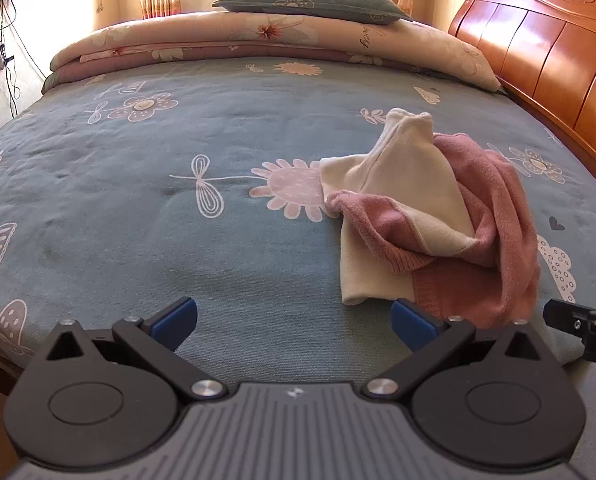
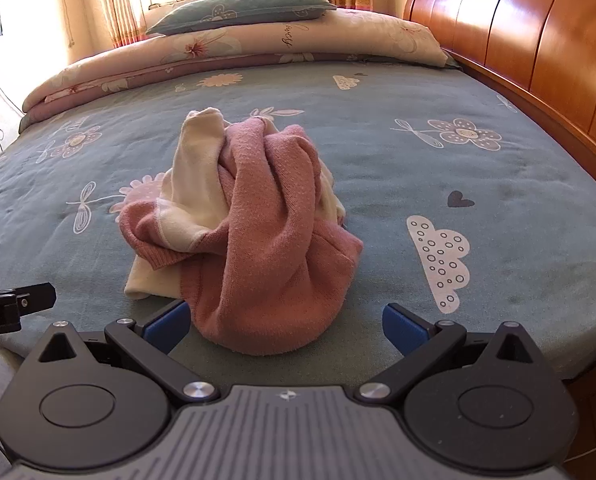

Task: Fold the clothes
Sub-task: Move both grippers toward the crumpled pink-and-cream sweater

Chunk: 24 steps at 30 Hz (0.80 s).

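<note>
Both grippers idle, jaws spread wide, holding nothing: left gripper [image 1: 294, 322], right gripper [image 2: 285, 322]. Pink-and-cream sweater [image 2: 250, 216] sits bunched in a heap on the bed [image 2: 378, 160], not yet spread. Suggest pinching a hem or cuff edge, not the bulk, then lifting to shake it flat. Heap lies just ahead of the right gripper, ahead-right of the left.

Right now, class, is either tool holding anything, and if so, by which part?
Nothing is held. The left tool and right tool are both open over the bed. The crumpled pink and cream sweater lies ungripped, just ahead of them.
</note>
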### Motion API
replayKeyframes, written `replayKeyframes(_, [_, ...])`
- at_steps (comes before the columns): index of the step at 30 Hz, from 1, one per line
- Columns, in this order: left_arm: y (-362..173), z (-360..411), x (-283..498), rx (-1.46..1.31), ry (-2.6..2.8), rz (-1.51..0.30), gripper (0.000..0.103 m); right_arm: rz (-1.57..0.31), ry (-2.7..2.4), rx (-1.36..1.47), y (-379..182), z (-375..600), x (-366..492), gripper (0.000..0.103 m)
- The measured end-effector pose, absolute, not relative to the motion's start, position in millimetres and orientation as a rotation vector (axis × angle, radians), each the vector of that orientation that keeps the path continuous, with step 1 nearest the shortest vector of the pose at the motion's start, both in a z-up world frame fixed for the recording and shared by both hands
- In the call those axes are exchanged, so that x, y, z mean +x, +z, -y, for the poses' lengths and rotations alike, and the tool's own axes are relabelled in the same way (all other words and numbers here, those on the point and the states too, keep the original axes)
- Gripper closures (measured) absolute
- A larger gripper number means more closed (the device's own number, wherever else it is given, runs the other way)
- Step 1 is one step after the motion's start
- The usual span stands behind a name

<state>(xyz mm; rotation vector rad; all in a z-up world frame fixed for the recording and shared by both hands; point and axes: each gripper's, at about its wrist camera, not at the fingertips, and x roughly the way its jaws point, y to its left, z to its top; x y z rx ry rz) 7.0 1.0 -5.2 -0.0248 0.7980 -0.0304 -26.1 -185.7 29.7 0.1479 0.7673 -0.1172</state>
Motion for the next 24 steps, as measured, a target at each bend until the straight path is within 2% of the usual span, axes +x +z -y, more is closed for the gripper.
replayKeyframes(20, [-29.4, 1.3, 25.8, -0.040, -0.104, -0.740, 0.001, -0.674, -0.037, 0.165, 21.2, 199.4, -14.4, 0.000])
replayKeyframes(24, [-34.3, 5.1, 33.1, -0.020, -0.122, -0.753, 0.001, -0.692, -0.010, 0.147, 15.8, 198.0, -5.6, 0.007])
